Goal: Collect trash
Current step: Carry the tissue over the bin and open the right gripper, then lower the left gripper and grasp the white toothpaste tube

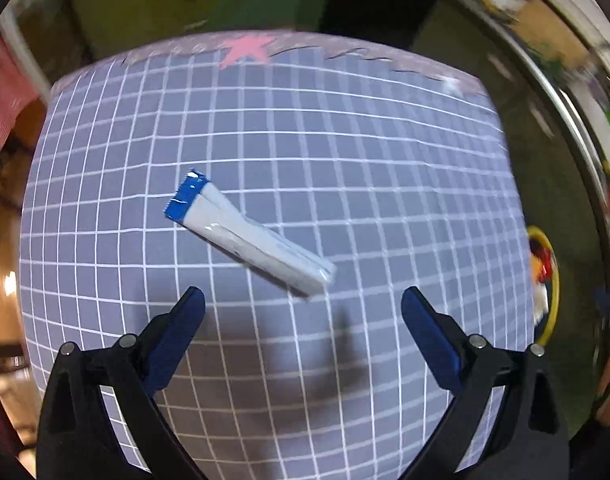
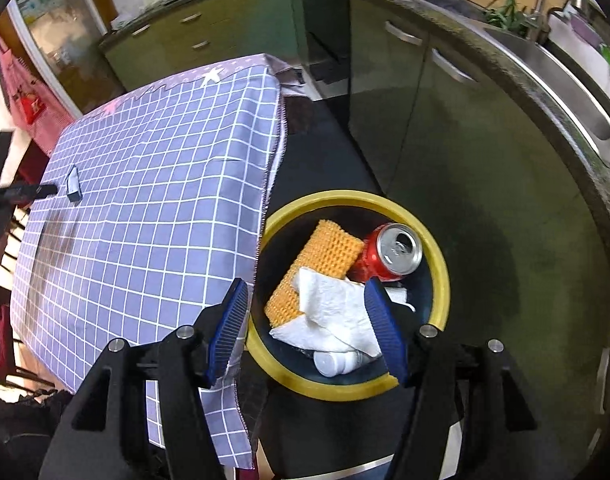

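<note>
A white wrapper with a blue end [image 1: 245,236] lies flat on the purple checked tablecloth [image 1: 345,152]. My left gripper [image 1: 303,300] hangs open just above and in front of it, nothing between its fingers. In the right wrist view the same wrapper [image 2: 73,186] shows small at the cloth's far left, with the left gripper's dark tip beside it. My right gripper [image 2: 305,294] stands open over the yellow-rimmed bin [image 2: 439,256] on the floor. Inside the bin lie a white paper towel [image 2: 333,312], an orange sponge [image 2: 325,256], a red can [image 2: 389,252] and a white bottle [image 2: 337,362].
The bin [image 1: 551,276] sits off the table's right edge. Green kitchen cabinets [image 2: 425,128] and a curved counter with a sink [image 2: 565,80] ring the dark floor. A red checked cloth [image 2: 25,92] hangs beyond the table's far left.
</note>
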Demonstrator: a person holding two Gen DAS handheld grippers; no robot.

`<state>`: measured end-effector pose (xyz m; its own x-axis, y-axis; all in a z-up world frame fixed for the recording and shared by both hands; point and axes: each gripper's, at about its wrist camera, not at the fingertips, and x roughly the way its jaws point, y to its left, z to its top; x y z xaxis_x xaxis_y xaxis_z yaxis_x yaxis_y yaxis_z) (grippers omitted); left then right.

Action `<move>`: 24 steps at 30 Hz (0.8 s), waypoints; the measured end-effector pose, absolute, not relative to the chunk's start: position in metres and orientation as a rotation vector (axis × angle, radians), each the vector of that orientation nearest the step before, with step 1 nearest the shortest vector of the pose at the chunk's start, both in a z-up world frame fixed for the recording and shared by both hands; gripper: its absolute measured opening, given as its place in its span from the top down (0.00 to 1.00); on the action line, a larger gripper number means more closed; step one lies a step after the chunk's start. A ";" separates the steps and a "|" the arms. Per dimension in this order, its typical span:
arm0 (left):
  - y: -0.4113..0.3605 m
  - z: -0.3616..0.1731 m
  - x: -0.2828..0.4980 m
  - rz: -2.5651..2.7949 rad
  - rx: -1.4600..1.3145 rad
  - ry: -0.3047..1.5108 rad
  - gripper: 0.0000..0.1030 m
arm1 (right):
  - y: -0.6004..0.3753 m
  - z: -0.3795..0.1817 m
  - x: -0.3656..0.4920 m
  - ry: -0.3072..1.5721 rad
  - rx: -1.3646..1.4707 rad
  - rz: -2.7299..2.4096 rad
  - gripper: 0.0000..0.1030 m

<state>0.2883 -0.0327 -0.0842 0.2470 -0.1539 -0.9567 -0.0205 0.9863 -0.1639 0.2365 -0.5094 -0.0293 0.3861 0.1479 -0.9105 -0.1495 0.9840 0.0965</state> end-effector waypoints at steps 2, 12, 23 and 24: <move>-0.030 -0.089 0.297 -0.051 -0.179 1.342 0.09 | -0.508 -0.033 0.240 1.161 -0.005 0.205 0.41; -0.020 -0.115 0.317 0.120 -0.338 1.459 0.11 | -0.522 -0.056 0.255 1.167 0.024 0.261 0.41; -0.022 -0.140 0.329 0.198 -0.380 1.510 0.33 | -0.537 -0.075 0.258 1.173 0.065 0.287 0.41; -0.023 -0.140 0.330 0.199 -0.374 1.508 0.35 | -0.538 -0.075 0.258 1.173 0.067 0.287 0.41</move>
<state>0.3296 -0.0227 -0.1405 0.0615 -0.1014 -0.9929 -0.3559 0.9272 -0.1167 0.2575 -0.5376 -0.0751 0.3552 0.2567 -0.8989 -0.1873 0.9616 0.2006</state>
